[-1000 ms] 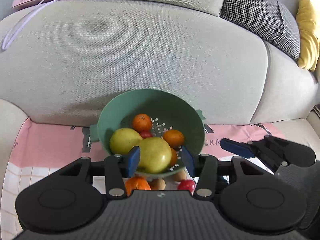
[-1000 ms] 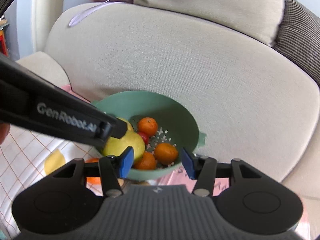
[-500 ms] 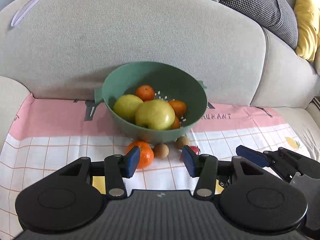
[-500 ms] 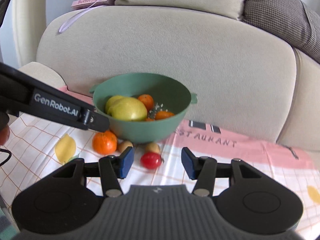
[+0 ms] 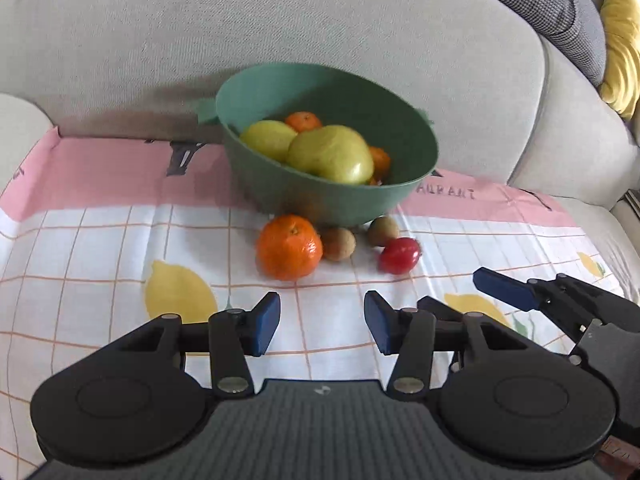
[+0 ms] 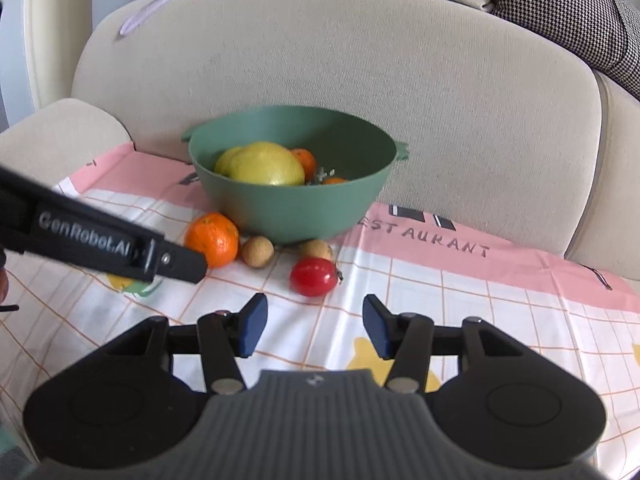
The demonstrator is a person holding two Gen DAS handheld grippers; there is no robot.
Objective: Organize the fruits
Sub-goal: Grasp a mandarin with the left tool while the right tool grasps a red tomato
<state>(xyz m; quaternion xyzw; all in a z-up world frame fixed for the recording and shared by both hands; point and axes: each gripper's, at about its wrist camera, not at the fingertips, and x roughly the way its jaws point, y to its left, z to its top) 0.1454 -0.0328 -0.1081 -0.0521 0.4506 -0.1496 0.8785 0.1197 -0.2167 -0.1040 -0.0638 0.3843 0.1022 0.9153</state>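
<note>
Left gripper (image 5: 322,322): jaws spread wide, empty, touching nothing, above the checked cloth (image 5: 80,240). Ahead lie an orange (image 5: 289,253), two small brown fruits (image 5: 338,243), and a red fruit (image 5: 399,255), in front of the green bowl (image 5: 340,200). Right gripper (image 6: 311,327): jaws apart, empty, facing the red fruit.

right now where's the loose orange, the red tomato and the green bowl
loose orange (image 5: 289,247), left wrist view, middle of its peel
red tomato (image 6: 313,276), right wrist view, centre of its skin
green bowl (image 6: 288,212), right wrist view, front outer wall
</note>
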